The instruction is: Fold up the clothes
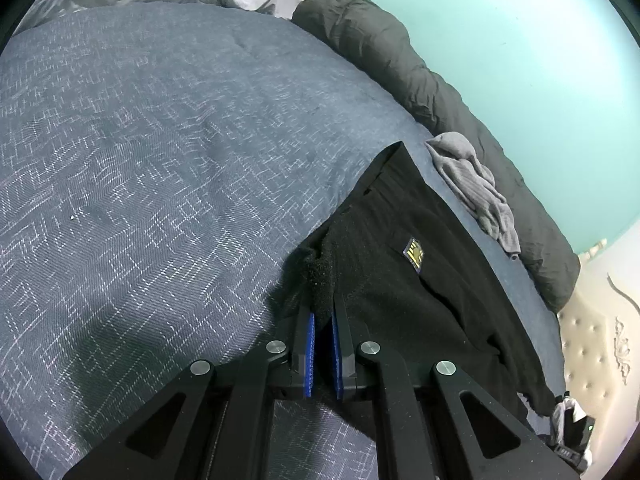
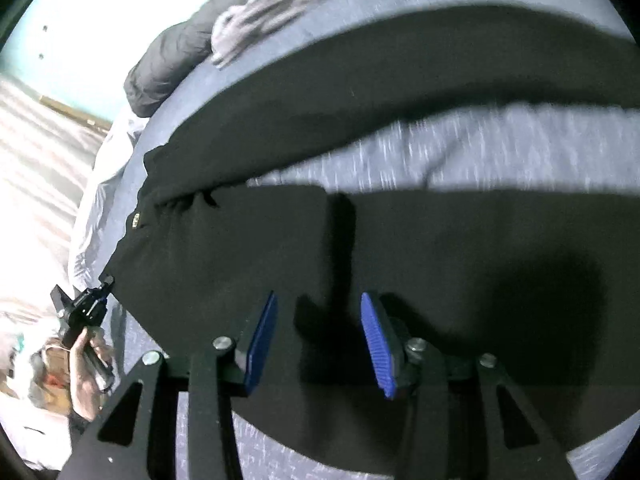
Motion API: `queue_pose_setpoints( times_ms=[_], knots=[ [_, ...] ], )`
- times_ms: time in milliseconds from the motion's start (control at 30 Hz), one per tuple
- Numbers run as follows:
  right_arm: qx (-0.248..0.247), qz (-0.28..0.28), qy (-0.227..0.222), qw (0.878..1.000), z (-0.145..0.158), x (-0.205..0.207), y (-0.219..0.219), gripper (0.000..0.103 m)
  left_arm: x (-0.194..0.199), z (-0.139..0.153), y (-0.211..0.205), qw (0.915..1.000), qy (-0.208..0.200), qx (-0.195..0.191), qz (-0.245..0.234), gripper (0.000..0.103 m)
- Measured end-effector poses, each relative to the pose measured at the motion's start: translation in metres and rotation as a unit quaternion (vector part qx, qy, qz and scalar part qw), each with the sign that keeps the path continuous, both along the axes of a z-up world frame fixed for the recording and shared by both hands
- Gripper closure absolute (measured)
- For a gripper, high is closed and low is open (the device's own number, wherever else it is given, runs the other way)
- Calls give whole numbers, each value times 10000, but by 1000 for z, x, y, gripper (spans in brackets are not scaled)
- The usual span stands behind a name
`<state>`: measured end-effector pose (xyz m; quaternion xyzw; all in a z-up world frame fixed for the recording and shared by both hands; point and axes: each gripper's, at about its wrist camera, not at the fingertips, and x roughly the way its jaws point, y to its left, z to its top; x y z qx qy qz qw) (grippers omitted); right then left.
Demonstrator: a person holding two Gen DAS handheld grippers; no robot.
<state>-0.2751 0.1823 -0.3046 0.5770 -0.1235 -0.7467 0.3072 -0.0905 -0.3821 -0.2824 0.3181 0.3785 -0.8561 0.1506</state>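
Pinching a bunched corner of the black trousers (image 1: 404, 280), the left gripper (image 1: 323, 316) is clamped tight; the right gripper (image 2: 318, 308) gapes partway over the fabric, touching nothing, grey garment (image 1: 476, 188) nearby.

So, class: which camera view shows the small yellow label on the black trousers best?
The left wrist view: the yellow label is sharp and near the centre on the black trousers. In the right wrist view the label is only a tiny blurred speck at the trousers' left edge.
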Motion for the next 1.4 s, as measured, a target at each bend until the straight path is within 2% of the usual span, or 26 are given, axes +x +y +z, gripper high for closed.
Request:
queue_pose_setpoints(
  times_ms=[100, 233, 333, 433, 567, 633, 900, 1033, 1167, 1200, 1267, 1400],
  knots=[
    [119, 139, 46, 9998, -8, 10, -8, 62, -1, -1, 0, 10000, -18, -15, -1, 96],
    [223, 162, 127, 9995, -13, 17, -14, 90, -2, -1, 0, 10000, -33, -36, -6, 96],
    [283, 166, 235, 9992, -13, 21, -17, 98, -1, -2, 0, 10000, -40, -26, -6, 96],
    [162, 59, 244, 9996, -15, 21, -12, 99, -1, -3, 0, 10000, -51, -24, -11, 96],
    [81, -212, 402, 9989, -13, 21, 2, 100, -2, -3, 2, 10000, -68, -52, -28, 96],
    [0, -329, 345, 9989, -16, 21, 9, 100, -3, -2, 2, 9999, -75, -65, -32, 96],
    [-365, -431, 183, 9982, -4, 22, 15, 100, -4, -3, 3, 10000, -78, -52, -3, 96],
    [-321, -303, 192, 9988, 1, 27, 8, 98, -5, -3, 3, 9999, -92, -60, -4, 96],
    [-318, -335, 11, 9989, -2, 26, 8, 95, -4, -2, 3, 10000, -83, -52, -6, 96],
    [-273, -340, -5, 9990, -2, 27, 8, 94, -4, -2, 3, 10000, -82, -48, -6, 96],
    [-215, -318, -47, 9993, -4, 30, 8, 72, -5, -3, 3, 10000, -86, -45, -3, 96],
    [-198, -148, -71, 9997, -8, 38, 5, 70, -5, -3, 2, 9999, -89, -51, -16, 96]
  ],
)
